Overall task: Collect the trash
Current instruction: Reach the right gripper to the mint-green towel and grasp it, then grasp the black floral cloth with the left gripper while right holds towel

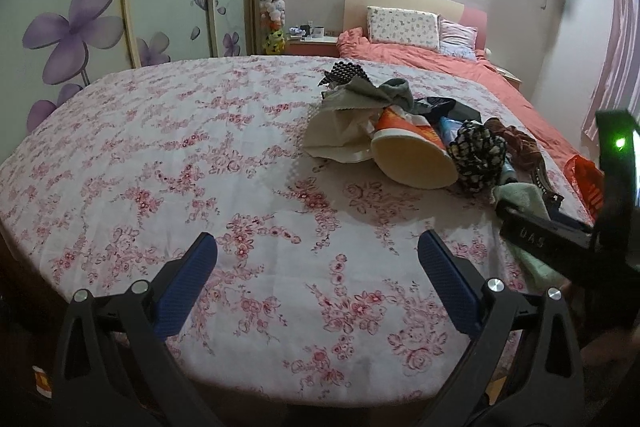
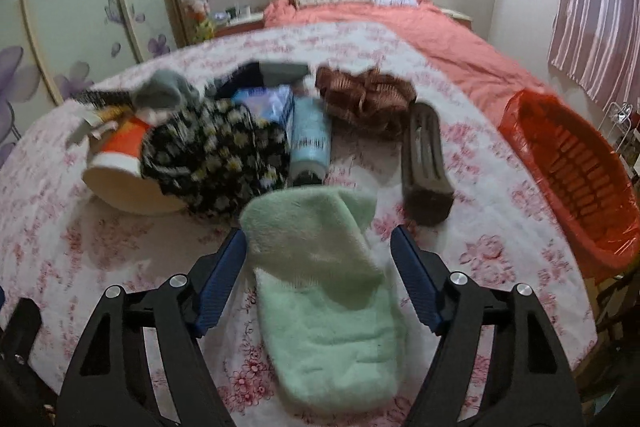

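A pile of clutter lies on a round table with a pink floral cloth (image 1: 160,155). An orange and cream paper bowl (image 1: 412,155) lies on its side; it also shows in the right wrist view (image 2: 120,171). Beside it are a black floral cloth (image 2: 216,159), a light blue bottle (image 2: 310,143), a blue packet (image 2: 268,103), a dark flat case (image 2: 426,163) and a brown cloth (image 2: 368,99). A pale green fuzzy sock (image 2: 324,299) lies between the fingers of my open right gripper (image 2: 318,243). My left gripper (image 1: 318,247) is open and empty over bare tablecloth.
A red plastic basket (image 2: 576,167) with a liner stands at the table's right edge. A bed with a coral cover (image 2: 440,39) is behind the table. Wardrobe doors with purple flowers (image 1: 72,27) are at left. Grey and beige cloths (image 1: 360,99) top the pile.
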The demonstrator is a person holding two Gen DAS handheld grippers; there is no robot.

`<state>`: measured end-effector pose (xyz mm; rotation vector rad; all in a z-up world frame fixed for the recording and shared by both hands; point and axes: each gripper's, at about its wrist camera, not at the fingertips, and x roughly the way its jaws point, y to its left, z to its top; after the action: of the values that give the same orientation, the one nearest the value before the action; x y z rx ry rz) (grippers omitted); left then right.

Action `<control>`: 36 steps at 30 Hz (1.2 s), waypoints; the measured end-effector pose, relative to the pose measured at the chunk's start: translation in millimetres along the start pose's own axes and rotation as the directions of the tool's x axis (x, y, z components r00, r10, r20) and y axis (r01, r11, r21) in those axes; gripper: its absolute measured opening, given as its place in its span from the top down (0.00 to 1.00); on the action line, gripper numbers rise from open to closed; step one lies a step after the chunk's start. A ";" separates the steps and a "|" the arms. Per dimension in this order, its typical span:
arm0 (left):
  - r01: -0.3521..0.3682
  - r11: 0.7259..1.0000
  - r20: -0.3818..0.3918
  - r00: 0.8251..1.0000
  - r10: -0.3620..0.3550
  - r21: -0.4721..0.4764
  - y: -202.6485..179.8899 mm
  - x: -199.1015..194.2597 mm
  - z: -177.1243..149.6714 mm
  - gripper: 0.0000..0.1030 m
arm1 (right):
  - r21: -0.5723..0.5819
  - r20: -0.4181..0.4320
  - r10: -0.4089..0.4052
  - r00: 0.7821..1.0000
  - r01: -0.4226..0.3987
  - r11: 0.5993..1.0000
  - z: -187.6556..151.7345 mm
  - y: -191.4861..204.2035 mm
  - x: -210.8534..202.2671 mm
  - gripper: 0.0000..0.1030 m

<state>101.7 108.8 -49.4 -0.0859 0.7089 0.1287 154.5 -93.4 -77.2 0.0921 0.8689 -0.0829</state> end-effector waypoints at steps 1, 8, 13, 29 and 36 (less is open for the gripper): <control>0.002 1.000 -0.004 1.000 -0.002 0.000 0.4 1.6 0.5 0.05 | -0.010 0.002 -0.010 1.000 0.010 1.000 -0.6 2.8 1.2 0.32; 0.026 1.000 -0.014 1.000 -0.026 0.009 -6.4 9.5 7.0 0.10 | -0.065 -0.004 0.034 0.999 -0.034 0.997 4.0 16.0 -0.7 0.87; 0.053 0.998 0.004 0.999 -0.053 0.032 -17.8 11.4 18.3 0.14 | -0.010 0.022 0.077 0.997 -0.077 0.997 12.7 1.5 -5.4 0.91; 0.208 0.959 -0.021 0.978 -0.208 0.192 -103.8 38.7 66.9 0.26 | 0.099 0.137 0.092 0.986 -0.106 0.989 26.7 -52.4 -36.7 0.91; 0.223 0.942 -0.092 0.974 -0.206 0.251 -132.9 70.7 73.4 0.26 | 0.137 0.126 0.090 0.988 -0.107 0.985 22.0 -73.4 -34.8 0.91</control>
<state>221.5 -7.4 -35.5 0.0850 0.7706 -0.1777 140.7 -167.6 -39.9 0.2623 0.7366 -0.0574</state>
